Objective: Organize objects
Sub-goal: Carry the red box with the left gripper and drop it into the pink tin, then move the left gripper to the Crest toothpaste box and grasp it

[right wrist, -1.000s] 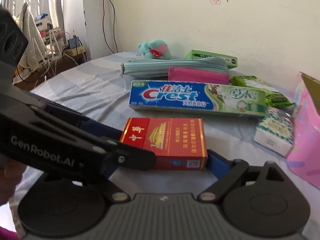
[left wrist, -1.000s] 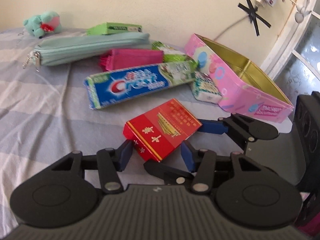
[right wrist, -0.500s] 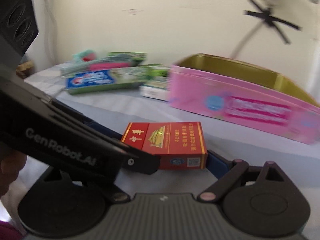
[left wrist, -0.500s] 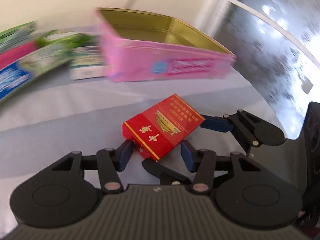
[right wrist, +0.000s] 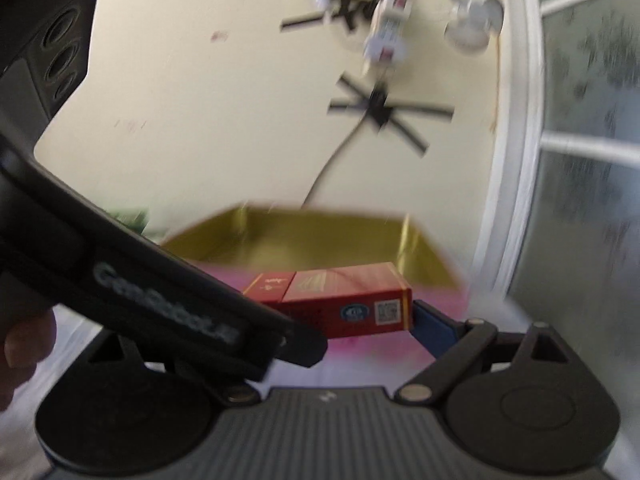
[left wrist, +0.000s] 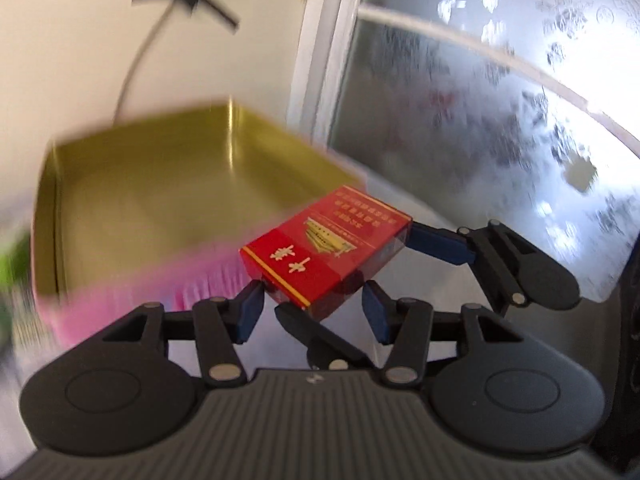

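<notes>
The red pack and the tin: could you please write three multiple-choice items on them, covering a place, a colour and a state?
1. Where is the pack relative to the tin?
A) inside it
B) in front of it, outside
C) underneath it

2. What colour is the tin's inside?
A) blue
B) white
C) gold

3. What state is the tin in?
A) open
B) lidded
C) upside down

Answers:
1 B, the pack shows in front of the tin's pink outer wall in both views.
2 C, the inner walls and floor shine gold.
3 A, its inside shows from above, with no lid on it.
</notes>
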The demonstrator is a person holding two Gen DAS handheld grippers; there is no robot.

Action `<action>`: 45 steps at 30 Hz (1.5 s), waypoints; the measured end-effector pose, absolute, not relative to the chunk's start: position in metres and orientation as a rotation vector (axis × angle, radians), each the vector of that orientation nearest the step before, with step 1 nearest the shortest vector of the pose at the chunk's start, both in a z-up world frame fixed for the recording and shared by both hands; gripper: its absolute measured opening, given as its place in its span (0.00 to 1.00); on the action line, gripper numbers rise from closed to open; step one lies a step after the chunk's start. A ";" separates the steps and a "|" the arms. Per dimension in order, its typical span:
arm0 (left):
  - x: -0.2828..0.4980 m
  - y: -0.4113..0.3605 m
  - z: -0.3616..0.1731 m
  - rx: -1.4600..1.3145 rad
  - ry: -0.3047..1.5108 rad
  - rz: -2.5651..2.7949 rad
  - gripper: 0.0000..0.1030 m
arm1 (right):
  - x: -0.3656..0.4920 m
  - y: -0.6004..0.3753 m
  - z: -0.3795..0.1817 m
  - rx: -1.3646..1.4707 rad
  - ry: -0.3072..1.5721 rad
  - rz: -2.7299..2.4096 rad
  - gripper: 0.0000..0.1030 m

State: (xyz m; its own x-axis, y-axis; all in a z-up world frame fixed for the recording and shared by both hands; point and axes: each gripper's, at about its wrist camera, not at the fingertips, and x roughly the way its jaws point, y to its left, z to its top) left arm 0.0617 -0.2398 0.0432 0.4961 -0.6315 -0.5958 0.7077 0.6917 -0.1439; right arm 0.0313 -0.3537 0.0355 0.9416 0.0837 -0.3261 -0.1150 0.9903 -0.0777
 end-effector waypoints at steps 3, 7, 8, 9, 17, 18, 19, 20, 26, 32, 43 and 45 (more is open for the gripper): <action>0.088 -0.257 0.056 0.132 0.631 -0.782 0.54 | 0.063 -0.362 0.048 -0.104 0.279 0.090 0.91; 0.124 -0.269 0.050 0.115 0.664 -0.748 0.55 | 0.114 -0.380 0.043 -0.049 0.312 0.112 0.91; 0.132 -0.272 0.045 0.112 0.674 -0.739 0.55 | 0.124 -0.381 0.039 -0.042 0.322 0.115 0.91; 0.136 -0.273 0.041 0.111 0.680 -0.731 0.54 | 0.129 -0.382 0.035 -0.037 0.331 0.117 0.91; 0.151 -0.278 0.028 0.139 0.654 -0.666 0.59 | 0.144 -0.388 0.004 0.031 0.355 0.135 0.98; 0.149 -0.275 0.030 0.137 0.644 -0.662 0.59 | 0.141 -0.388 0.003 0.032 0.346 0.133 1.00; 0.146 -0.270 0.034 0.132 0.633 -0.656 0.59 | 0.138 -0.390 0.002 0.034 0.338 0.131 1.00; 0.145 -0.265 0.037 0.125 0.620 -0.651 0.59 | 0.137 -0.391 0.002 0.040 0.334 0.131 1.00; 0.105 -0.192 0.066 0.064 0.537 -0.619 0.66 | 0.109 -0.393 0.010 0.118 0.305 0.149 1.00; 0.057 -0.103 0.064 0.039 0.511 -0.507 0.66 | 0.063 -0.359 0.027 0.178 0.245 0.258 1.00; 0.019 0.018 -0.009 -0.027 0.661 -0.233 0.66 | 0.043 -0.240 0.013 0.039 0.397 0.558 0.93; 0.015 0.029 -0.017 -0.050 0.673 -0.229 0.66 | 0.049 -0.223 0.003 0.008 0.445 0.582 0.93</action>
